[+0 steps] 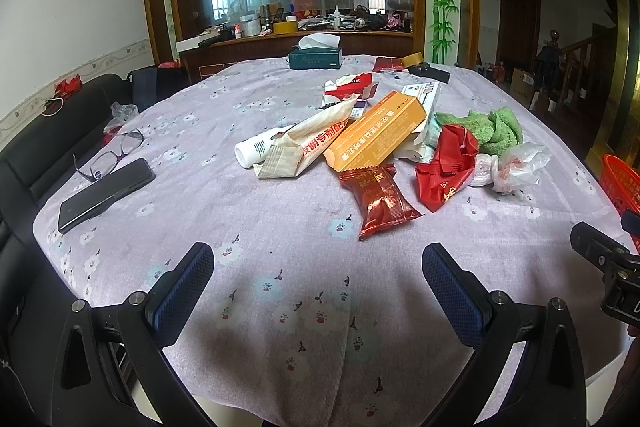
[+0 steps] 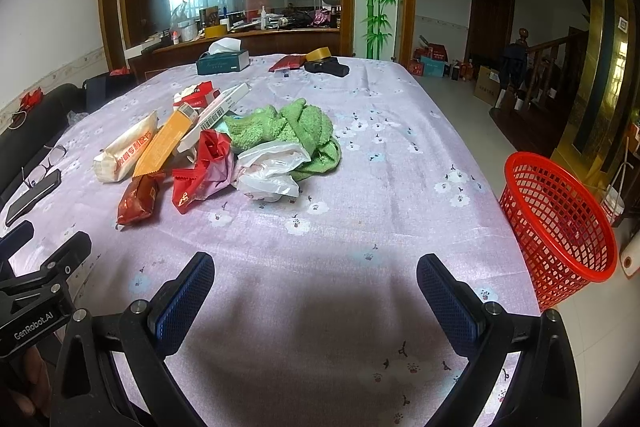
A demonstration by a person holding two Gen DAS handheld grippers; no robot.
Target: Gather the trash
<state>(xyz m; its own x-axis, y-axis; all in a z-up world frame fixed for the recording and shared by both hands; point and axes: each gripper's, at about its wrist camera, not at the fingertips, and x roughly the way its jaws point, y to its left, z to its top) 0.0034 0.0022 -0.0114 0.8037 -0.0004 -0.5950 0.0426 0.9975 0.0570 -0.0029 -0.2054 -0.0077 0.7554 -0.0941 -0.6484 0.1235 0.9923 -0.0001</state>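
A table [image 1: 280, 307] draped in a lilac cloth with small flower prints carries everything. Near its middle sits a heap: a white tube [image 1: 251, 150], a beige paper packet [image 1: 308, 143], an orange box [image 1: 374, 135], a dark red foil wrapper [image 1: 380, 199], a crumpled red bag [image 1: 444, 163], a white plastic bag [image 1: 508, 163] and a green towel [image 1: 488, 129]. On the left lie glasses [image 1: 110, 151] and a black phone [image 1: 105, 193]. At the far edge stands a tissue box [image 1: 315, 58], beside what may be a tape roll [image 1: 414, 59].
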